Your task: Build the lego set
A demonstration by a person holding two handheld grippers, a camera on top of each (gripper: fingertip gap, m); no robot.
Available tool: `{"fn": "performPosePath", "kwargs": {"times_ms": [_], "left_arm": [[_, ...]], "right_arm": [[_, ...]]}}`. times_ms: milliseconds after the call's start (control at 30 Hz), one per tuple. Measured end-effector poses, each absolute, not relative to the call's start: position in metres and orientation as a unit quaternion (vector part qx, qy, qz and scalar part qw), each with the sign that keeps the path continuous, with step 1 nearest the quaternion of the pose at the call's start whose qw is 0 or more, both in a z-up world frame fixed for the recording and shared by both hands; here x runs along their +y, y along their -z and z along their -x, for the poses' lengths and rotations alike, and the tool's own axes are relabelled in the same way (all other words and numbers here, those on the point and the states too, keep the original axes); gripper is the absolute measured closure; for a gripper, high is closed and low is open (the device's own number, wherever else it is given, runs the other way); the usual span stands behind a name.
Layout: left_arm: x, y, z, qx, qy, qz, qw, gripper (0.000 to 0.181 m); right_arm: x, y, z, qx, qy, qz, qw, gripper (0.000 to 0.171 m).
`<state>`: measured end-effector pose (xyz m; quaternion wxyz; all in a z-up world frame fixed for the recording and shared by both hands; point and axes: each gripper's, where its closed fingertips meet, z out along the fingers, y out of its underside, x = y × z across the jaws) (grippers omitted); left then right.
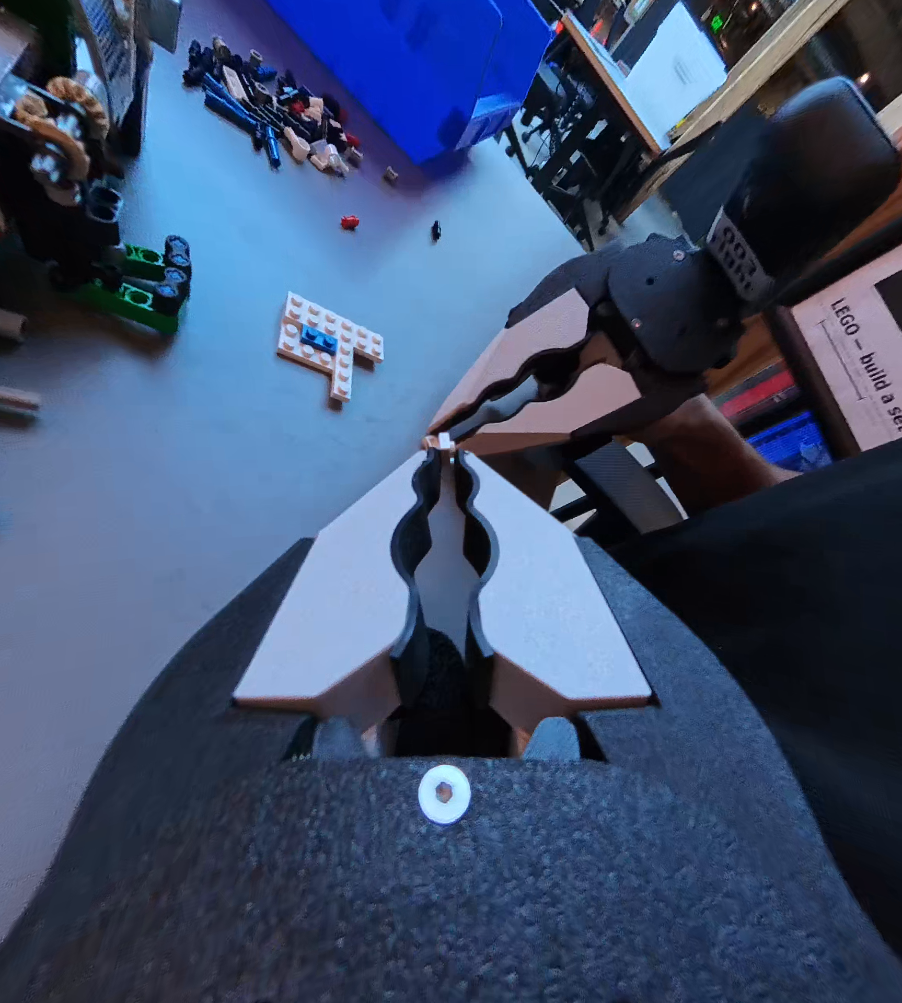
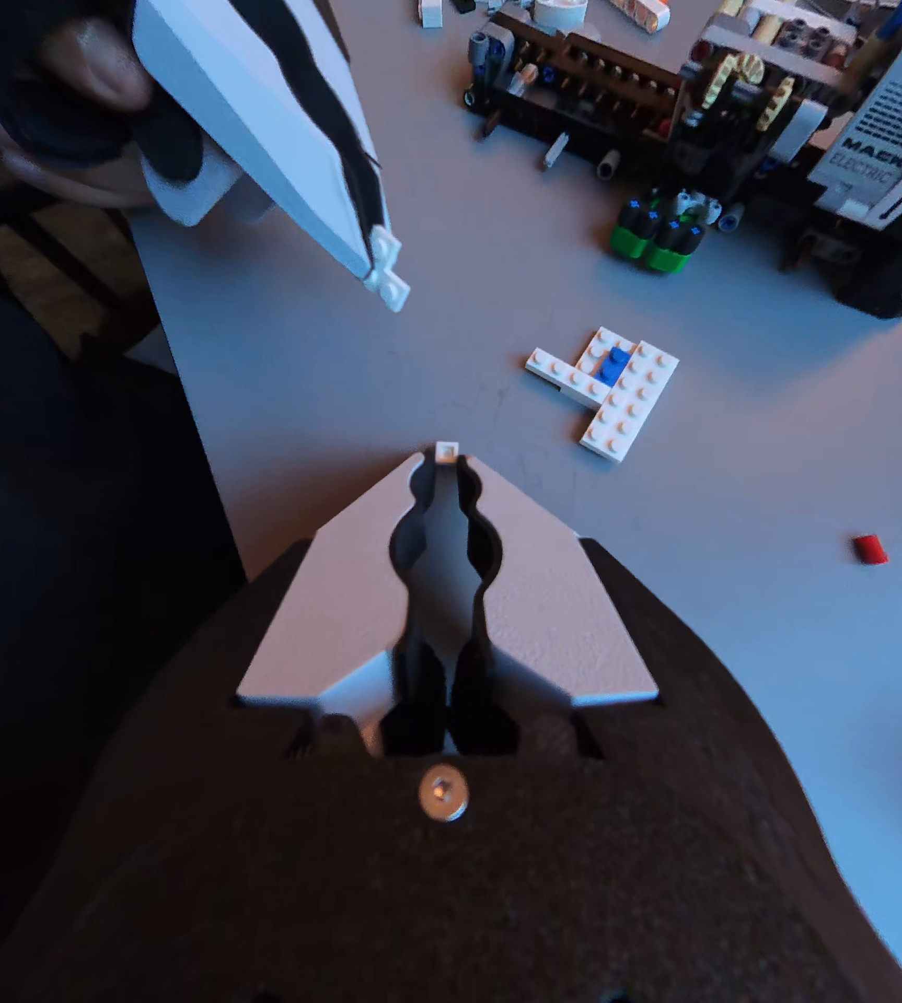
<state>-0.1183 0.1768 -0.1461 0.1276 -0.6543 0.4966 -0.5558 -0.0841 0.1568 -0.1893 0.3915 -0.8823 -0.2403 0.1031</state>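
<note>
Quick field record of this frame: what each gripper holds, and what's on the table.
left gripper: shut on small white plate, held above the table
right gripper: shut on tiny white piece
table: white plate assembly with blue piece on top
loose: red piece, parts pile
background: blue bin

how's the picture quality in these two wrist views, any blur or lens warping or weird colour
Left wrist view: bluish cast on the grey table, fisheye bend, the dark brick-built model at the left edge smeared. Right wrist view: same blue tint, the left gripper holding a small white studded plate is motion-blurred, the white plate assembly stays sharp.
</note>
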Motion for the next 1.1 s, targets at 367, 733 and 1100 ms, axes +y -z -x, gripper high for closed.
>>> {"fn": "performPosePath", "kwargs": {"times_ms": [367, 733, 1100], "left_arm": [[0.198, 0.123, 0.101, 0.412, 0.639, 0.641, 0.103, 0.179], [0.191, 0.129, 0.099, 0.470, 0.600, 0.631, 0.144, 0.179], [0.189, 0.134, 0.098, 0.543, 0.528, 0.614, 0.224, 0.179]], "right_arm": [[0.182, 0.132, 0.096, -0.261, -0.163, 0.828, 0.469, 0.165], [0.190, 0.139, 0.100, -0.256, -0.198, 0.859, 0.397, 0.165], [0.190, 0.141, 0.098, -0.161, -0.294, 0.856, 0.395, 0.165]]}}
